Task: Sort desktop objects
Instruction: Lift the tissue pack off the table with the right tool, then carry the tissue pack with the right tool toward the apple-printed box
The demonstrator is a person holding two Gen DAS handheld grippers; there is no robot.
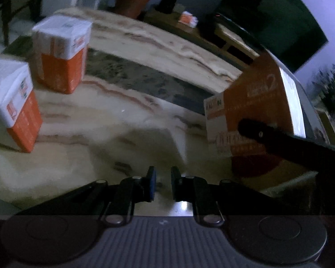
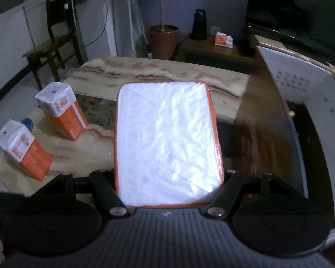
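Note:
My right gripper is shut on a tissue pack, white on top with orange edges, held above the marble table; its fingertips are hidden under the pack. Two more orange and white tissue packs stand upright at the left: the near one and the far one. My left gripper is low over the table, its jaws nearly closed with a small gap and nothing between them. An open orange cardboard box stands at the right.
A blue cap shows behind the near pack. The other gripper's black arm crosses the box front. Beyond the table are a terracotta pot, a wooden chair, a low cabinet bearing a small tissue pack, and a television.

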